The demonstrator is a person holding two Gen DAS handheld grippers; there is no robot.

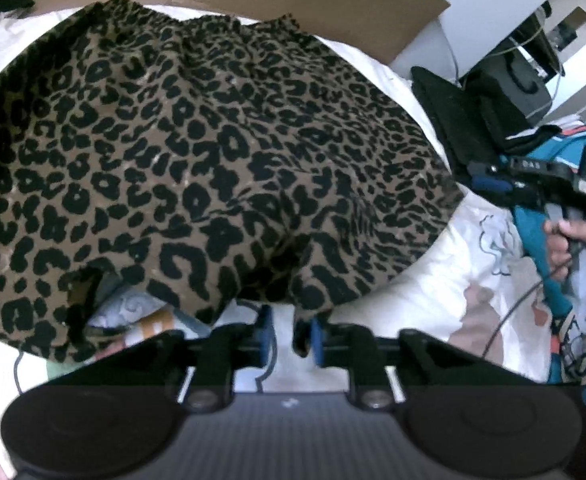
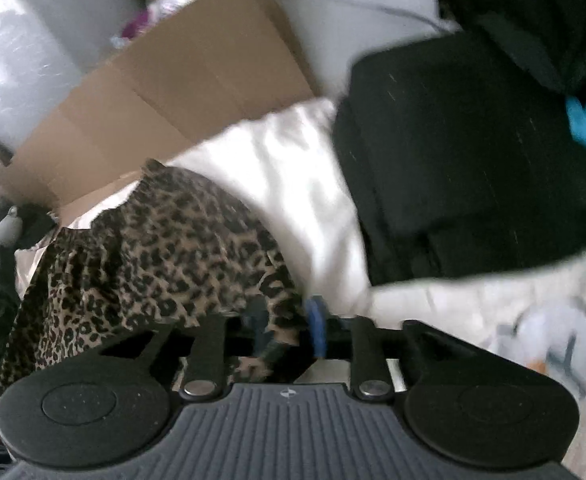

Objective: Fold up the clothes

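A leopard-print garment (image 1: 213,152) lies spread over the white bedding (image 1: 433,292), its gathered waistband at the far side. My left gripper (image 1: 291,336) sits at the garment's near hem with its blue pads apart. A dark fold of the hem hangs beside the right pad, and nothing is pinched. In the right wrist view, the right gripper (image 2: 288,330) stands open at the garment's (image 2: 153,248) right edge, with loose leopard cloth lying between the pads. The left wrist view shows that right gripper (image 1: 489,182) held by a hand (image 1: 569,248) just off the garment's right corner.
A flattened cardboard box (image 2: 173,92) lies behind the garment. A folded black garment (image 2: 473,160) rests on the bedding to the right. Teal clothing (image 1: 533,240) and dark equipment crowd the right side. A cable trails over the printed sheet near the hand.
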